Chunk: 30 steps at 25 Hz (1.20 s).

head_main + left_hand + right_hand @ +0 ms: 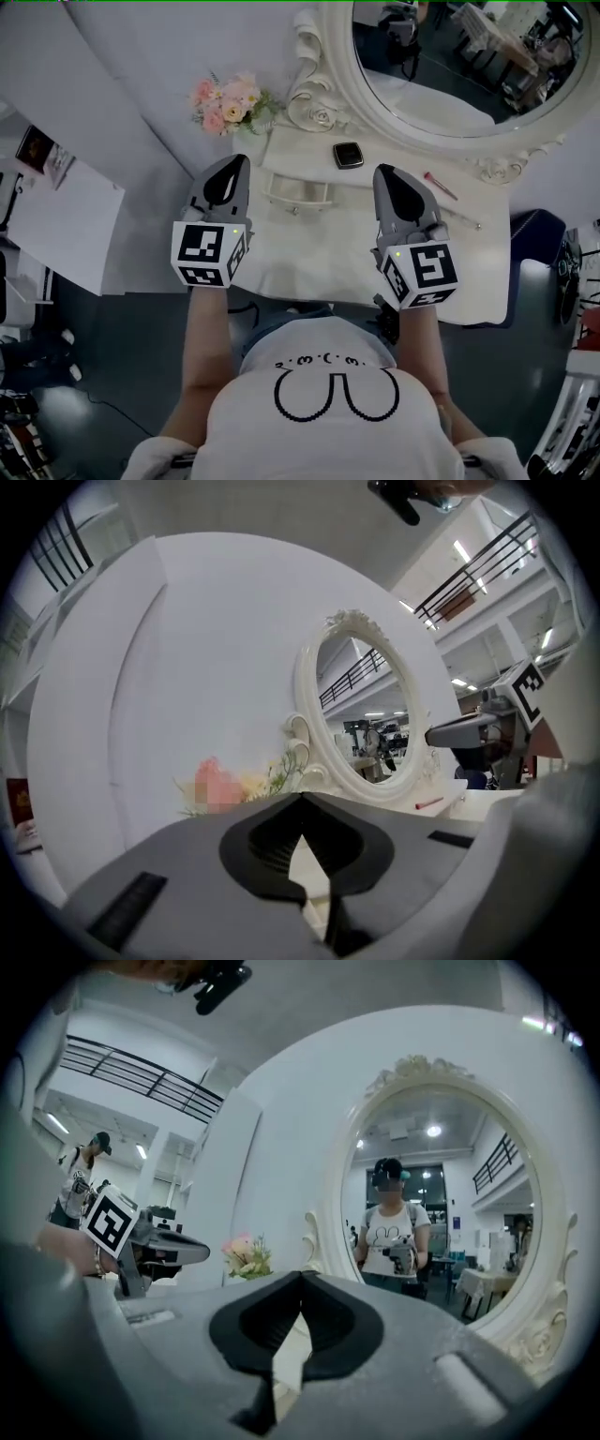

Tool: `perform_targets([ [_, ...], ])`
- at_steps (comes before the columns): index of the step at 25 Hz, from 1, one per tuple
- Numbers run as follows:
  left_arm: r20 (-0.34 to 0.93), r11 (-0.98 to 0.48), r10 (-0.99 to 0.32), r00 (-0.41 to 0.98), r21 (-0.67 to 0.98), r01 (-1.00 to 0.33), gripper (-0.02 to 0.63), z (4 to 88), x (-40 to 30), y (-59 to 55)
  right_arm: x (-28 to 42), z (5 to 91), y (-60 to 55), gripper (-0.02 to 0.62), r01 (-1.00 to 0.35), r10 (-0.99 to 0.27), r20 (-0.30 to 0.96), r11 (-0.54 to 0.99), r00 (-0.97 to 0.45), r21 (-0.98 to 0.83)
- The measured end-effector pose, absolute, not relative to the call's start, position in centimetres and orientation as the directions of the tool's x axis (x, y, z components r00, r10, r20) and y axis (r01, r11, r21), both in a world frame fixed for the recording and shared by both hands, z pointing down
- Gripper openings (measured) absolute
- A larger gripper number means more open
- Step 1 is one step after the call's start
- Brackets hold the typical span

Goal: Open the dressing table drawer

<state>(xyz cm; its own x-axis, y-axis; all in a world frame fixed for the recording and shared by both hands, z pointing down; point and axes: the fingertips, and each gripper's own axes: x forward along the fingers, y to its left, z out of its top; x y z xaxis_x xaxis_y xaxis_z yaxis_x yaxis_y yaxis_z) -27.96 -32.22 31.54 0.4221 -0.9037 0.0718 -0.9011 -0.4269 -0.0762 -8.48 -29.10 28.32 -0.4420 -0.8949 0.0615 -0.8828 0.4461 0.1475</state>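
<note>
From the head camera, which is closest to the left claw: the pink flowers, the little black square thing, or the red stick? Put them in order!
1. The pink flowers, just past the left claw, at the back left.
2. The little black square thing, in the middle, off to the claw's right.
3. The red stick, farthest right.

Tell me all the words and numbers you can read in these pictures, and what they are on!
No words or numbers can be read anywhere.
marker cubes: only black and white square patterns, no letters.
shirt: a drawn outline, no words.
printed sheet at the left edge: too small and blurred to read.
</note>
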Motion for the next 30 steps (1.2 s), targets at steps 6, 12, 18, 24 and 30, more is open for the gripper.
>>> perform_targets([
  [6,0.000,-0.409,-0.912,0.411,-0.101,-0.907,-0.002,28.5,-28.2,-31.7,-9.1,25.3,-27.9,-0.006,-0.878,-0.895,-0.003,0.438,-0.447,0.191],
  [12,-0.029,-0.412,-0.909,0.417,-0.100,-0.906,-0.002,27.7,-28.0,-31.0,-8.8,25.7,-27.3,-0.006,-0.890,-0.907,0.005,0.415,-0.422,0.191],
  [18,-0.042,-0.414,-0.907,0.418,-0.091,-0.906,-0.002,27.2,-28.2,-30.7,-9.1,25.8,-26.8,-0.006,-0.887,-0.906,0.015,0.417,-0.422,0.199],
  [24,-0.043,-0.417,-0.904,0.424,-0.115,-0.901,-0.002,27.2,-27.7,-30.5,-9.0,25.9,-26.6,-0.006,-0.887,-0.907,0.025,0.416,-0.420,0.202],
  [30,-0.053,-0.419,-0.903,0.426,-0.099,-0.902,-0.002,27.1,-27.5,-30.3,-8.9,26.0,-26.3,-0.006,-0.884,-0.907,0.034,0.417,-0.420,0.211],
])
